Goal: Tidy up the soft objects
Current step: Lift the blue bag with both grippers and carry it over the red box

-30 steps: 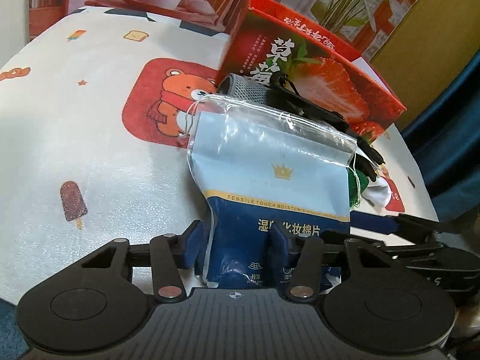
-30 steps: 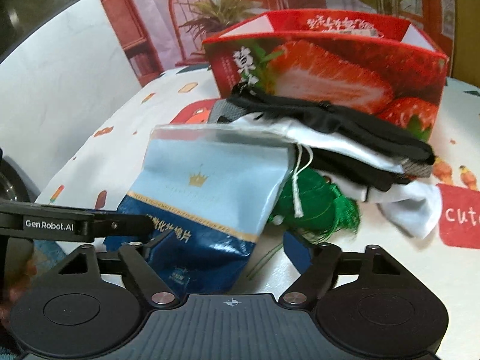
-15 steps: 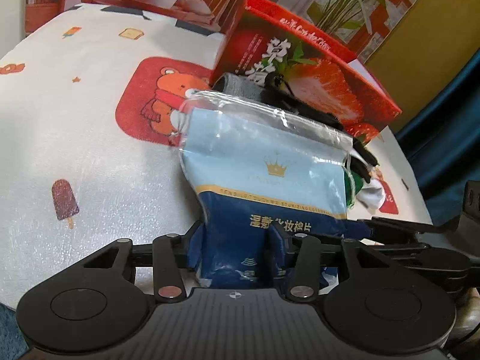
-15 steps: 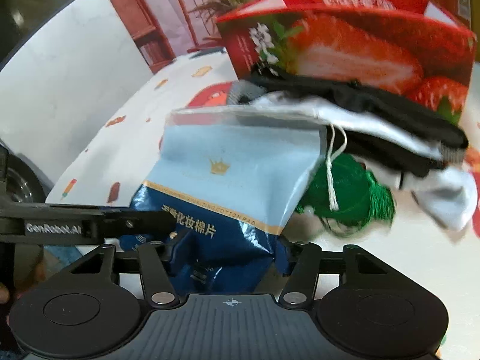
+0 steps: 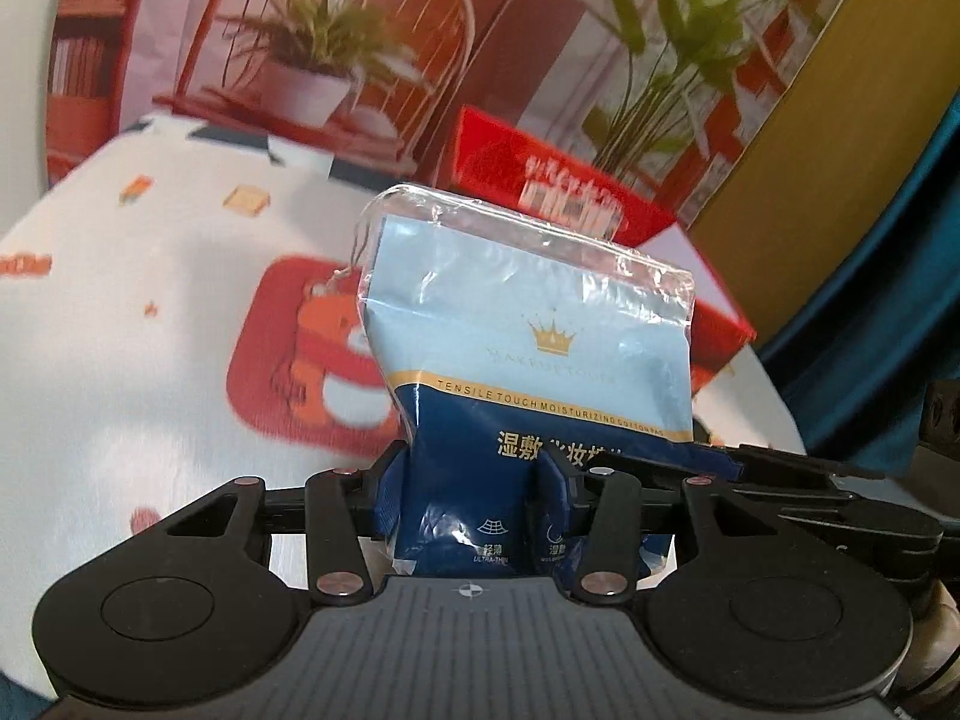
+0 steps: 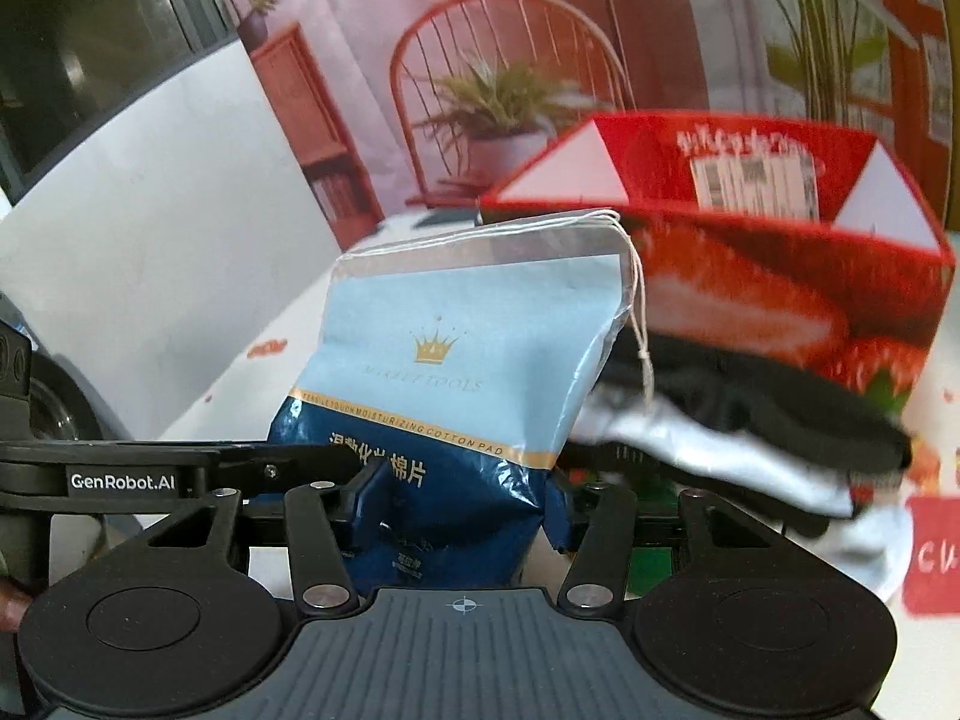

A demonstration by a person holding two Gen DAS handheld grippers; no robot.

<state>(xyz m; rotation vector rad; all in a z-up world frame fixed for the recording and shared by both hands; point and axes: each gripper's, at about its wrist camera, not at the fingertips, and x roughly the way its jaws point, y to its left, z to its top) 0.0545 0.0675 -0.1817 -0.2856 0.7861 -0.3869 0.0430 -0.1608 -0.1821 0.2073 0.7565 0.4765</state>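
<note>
Both of your tools hold the cotton pad pouch (image 5: 528,372) by its dark lower end: the left hand-held gripper (image 5: 471,501) is pinched on it, and the right hand-held gripper (image 6: 459,507) clamps the same end from the other side. Its long axis stands upright, clear of the tabletop (image 5: 120,324). The open strawberry box (image 6: 780,252) lies beyond and to the right, nearer your right hand, so I'd judge the carry goes forward and rightward.

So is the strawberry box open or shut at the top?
Open. The strawberry box has its white-lined flaps standing up, and the right wrist view shows the inner back wall with its label. Contents cannot be seen.
</note>
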